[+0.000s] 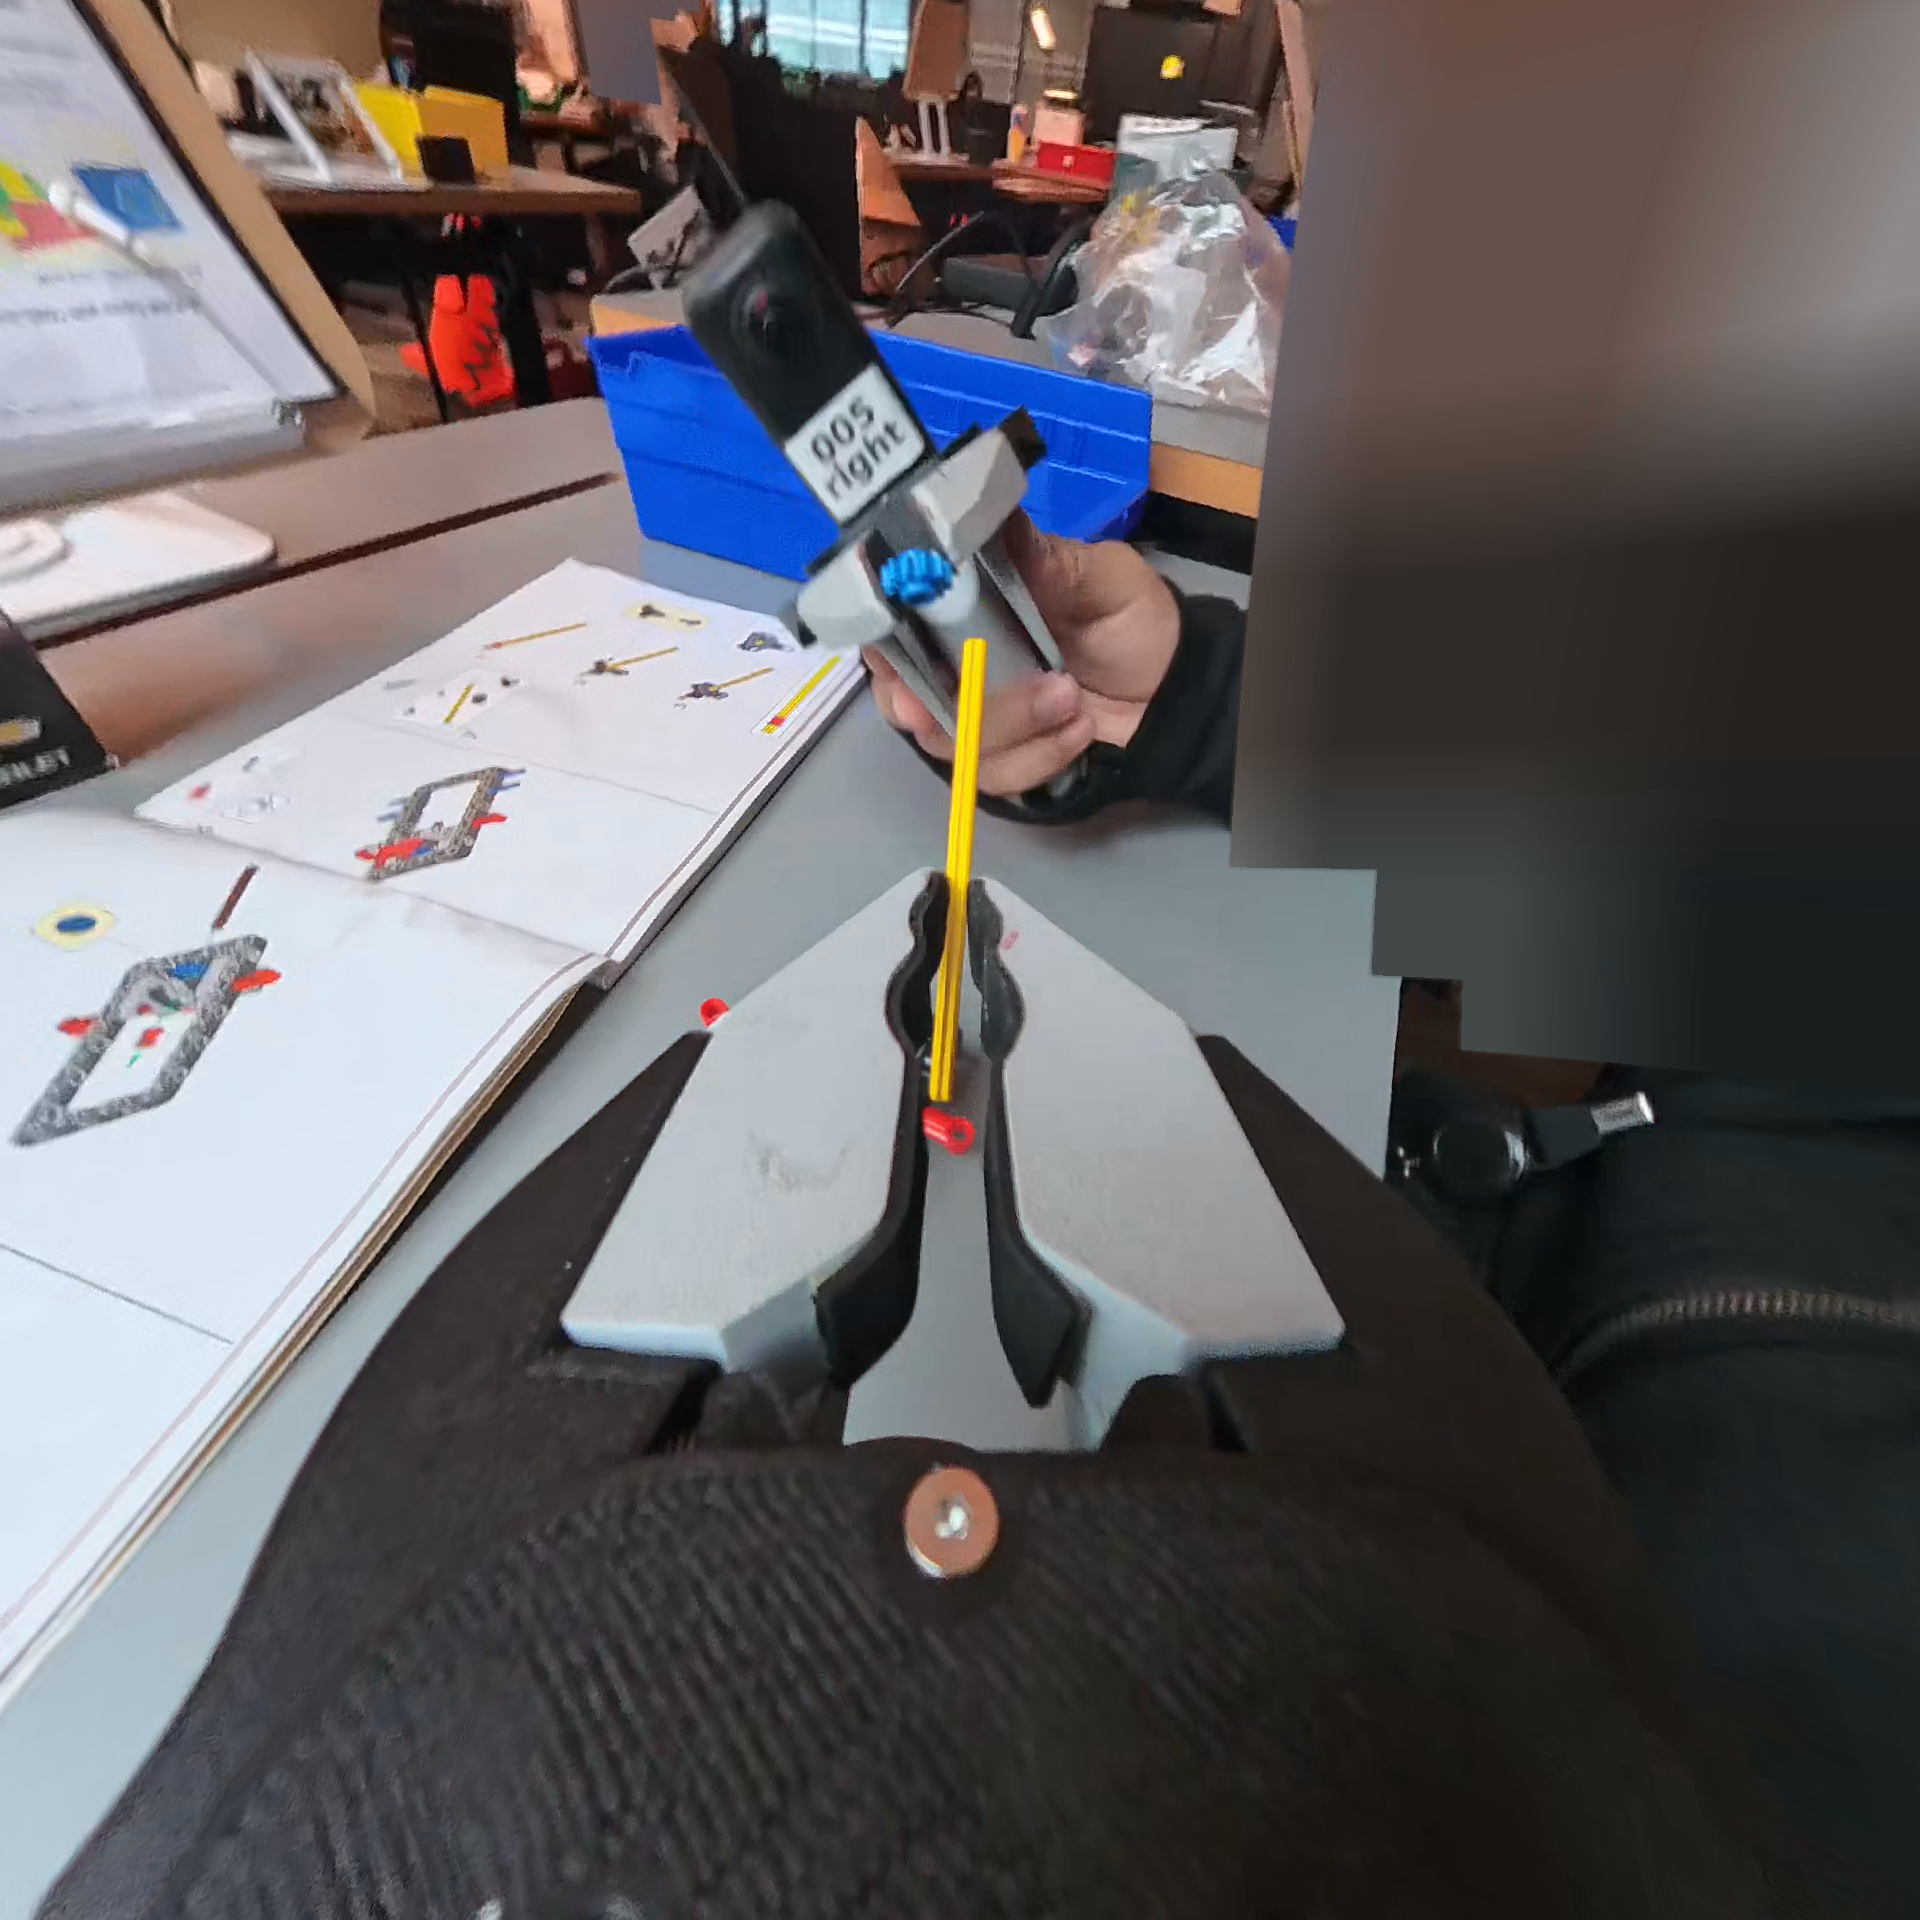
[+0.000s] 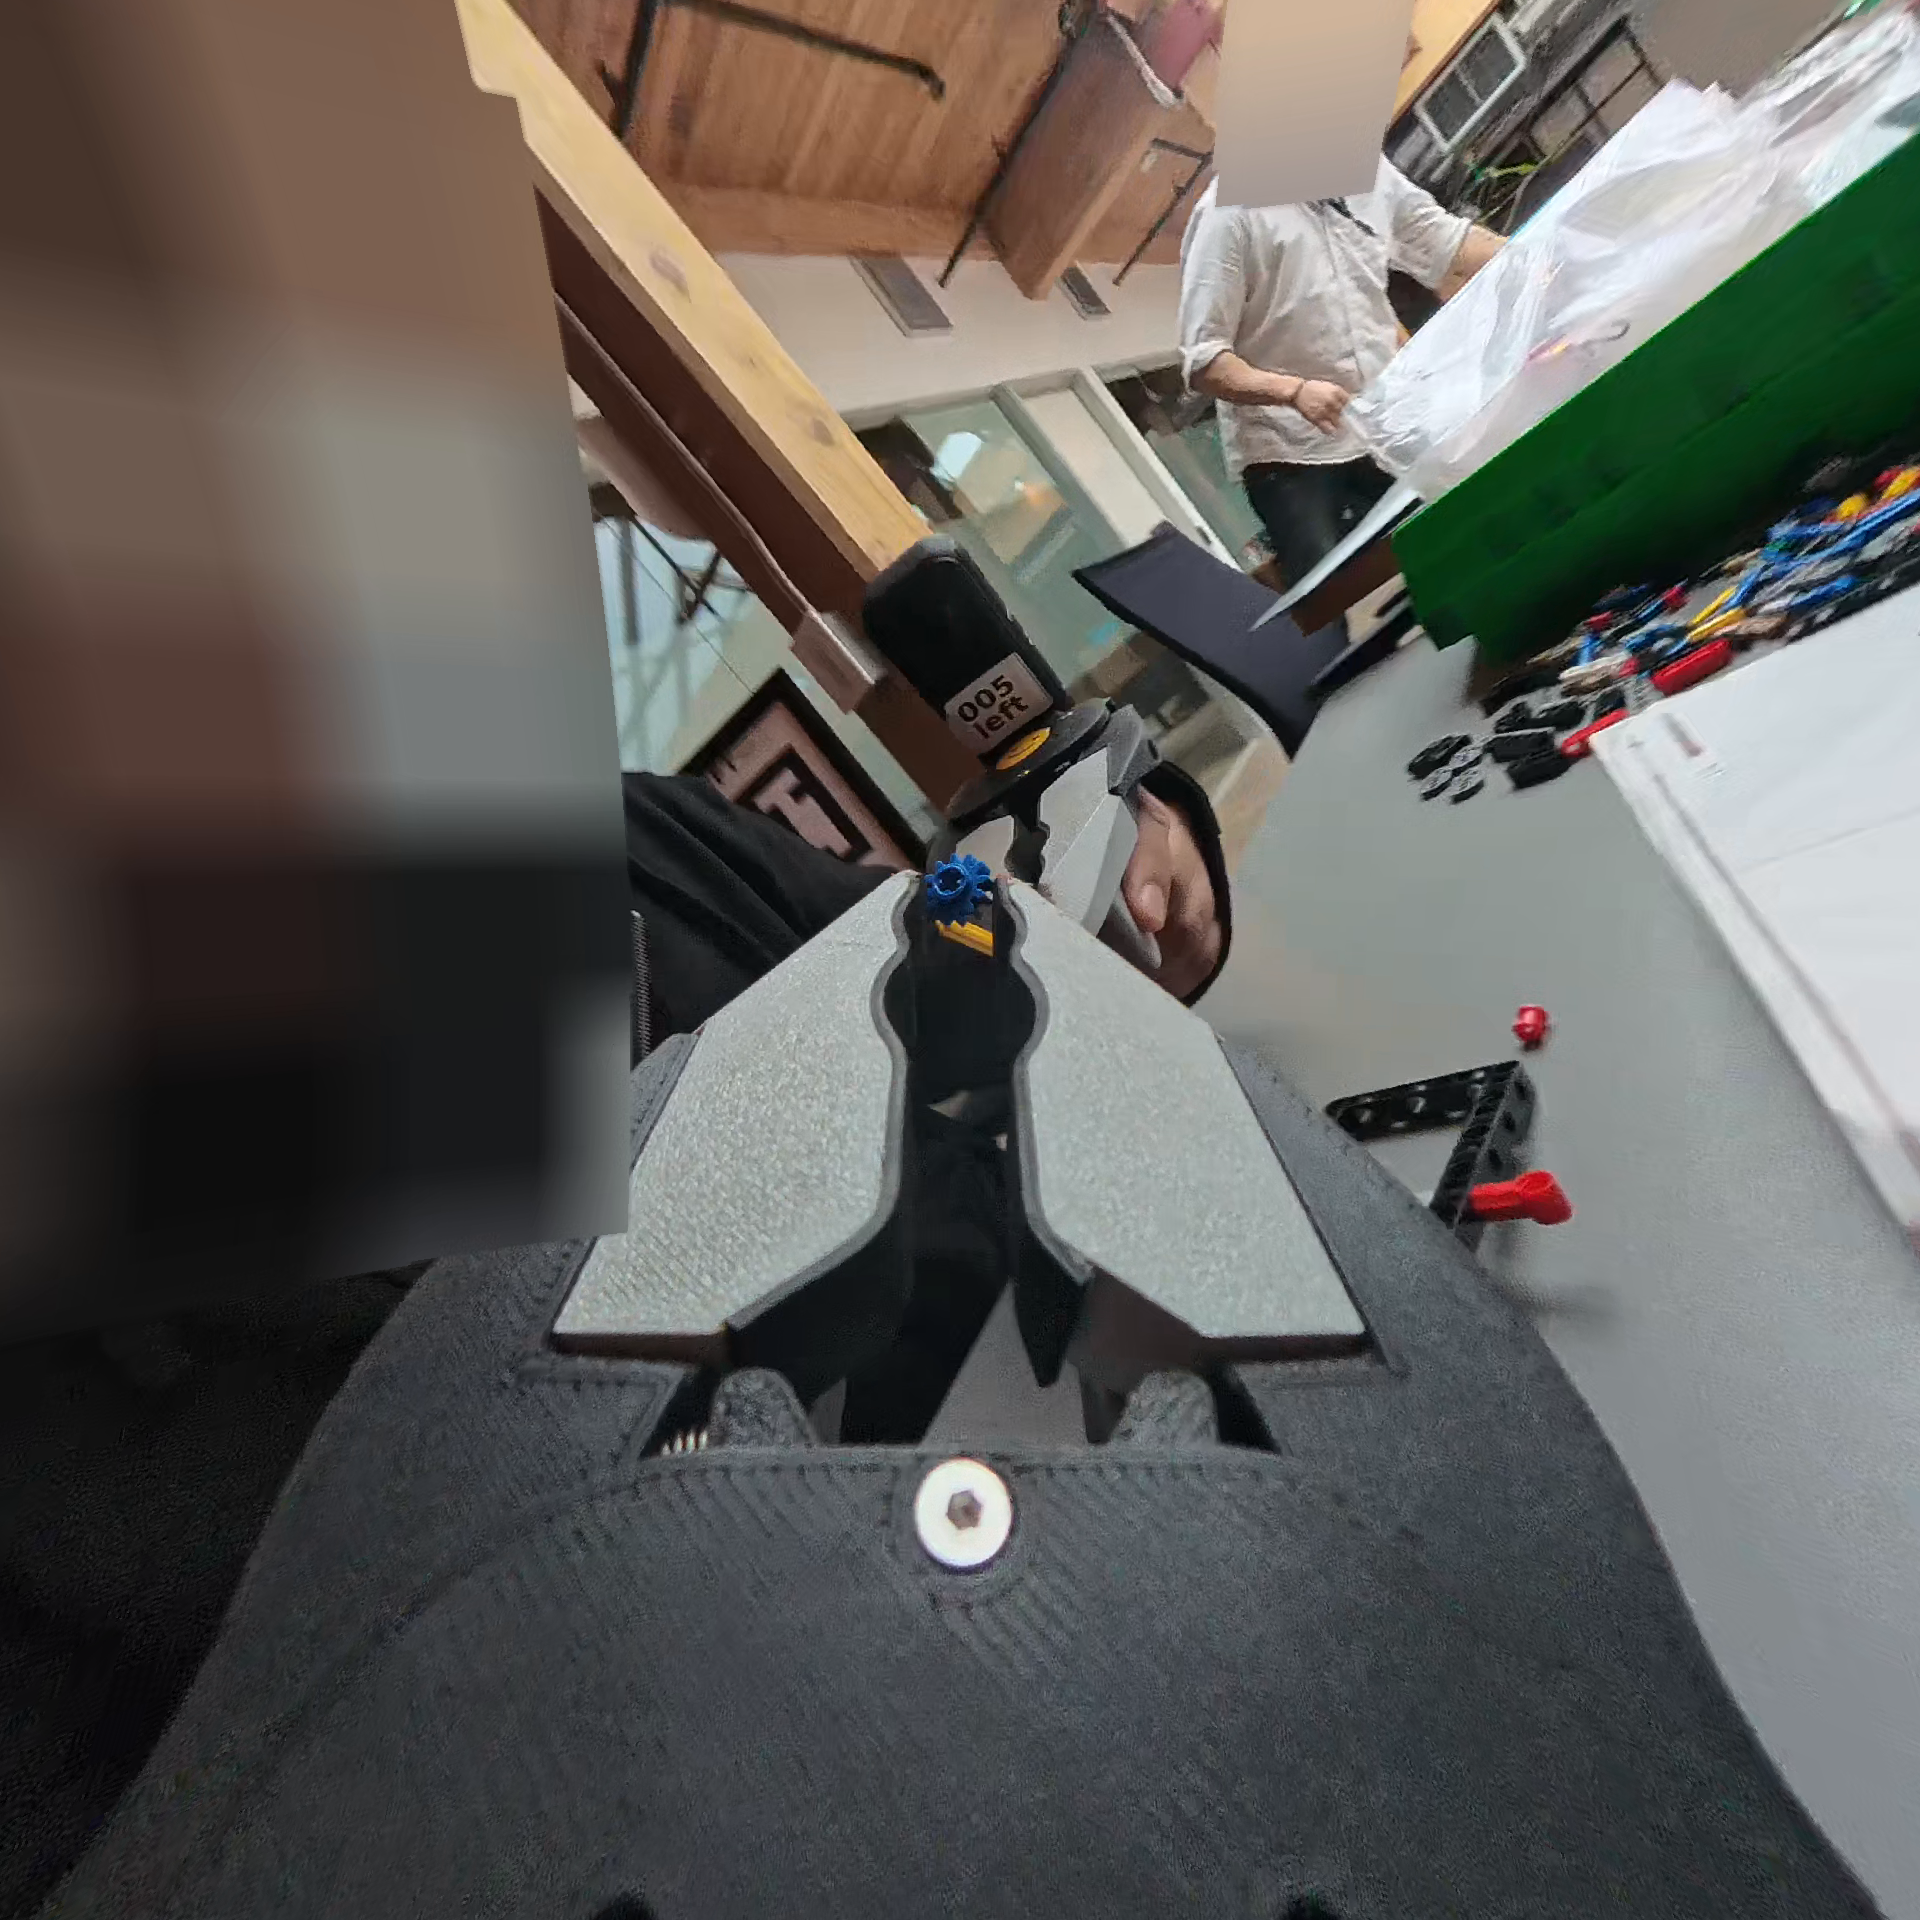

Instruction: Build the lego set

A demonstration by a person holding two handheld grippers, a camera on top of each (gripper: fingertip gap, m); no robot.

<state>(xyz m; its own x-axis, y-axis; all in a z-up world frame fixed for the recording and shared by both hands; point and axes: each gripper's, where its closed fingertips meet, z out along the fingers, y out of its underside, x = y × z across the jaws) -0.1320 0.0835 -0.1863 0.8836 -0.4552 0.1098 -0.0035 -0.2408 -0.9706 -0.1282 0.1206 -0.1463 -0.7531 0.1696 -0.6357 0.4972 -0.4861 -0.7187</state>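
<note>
Yellow rod (image 1: 958, 873), thin, light and stiff, is clamped low between the left gripper (image 1: 956, 894) tips; blue gear (image 2: 951, 878), small and slippery, is pinched at the right gripper (image 2: 958, 896) tips.

Left tongs (image 1: 956, 899) clamped, right tongs (image 2: 961, 894) clamped, tips facing

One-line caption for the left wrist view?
Left gripper clamps a long yellow axle; beyond, the right gripper pinches a small blue gear.
</note>
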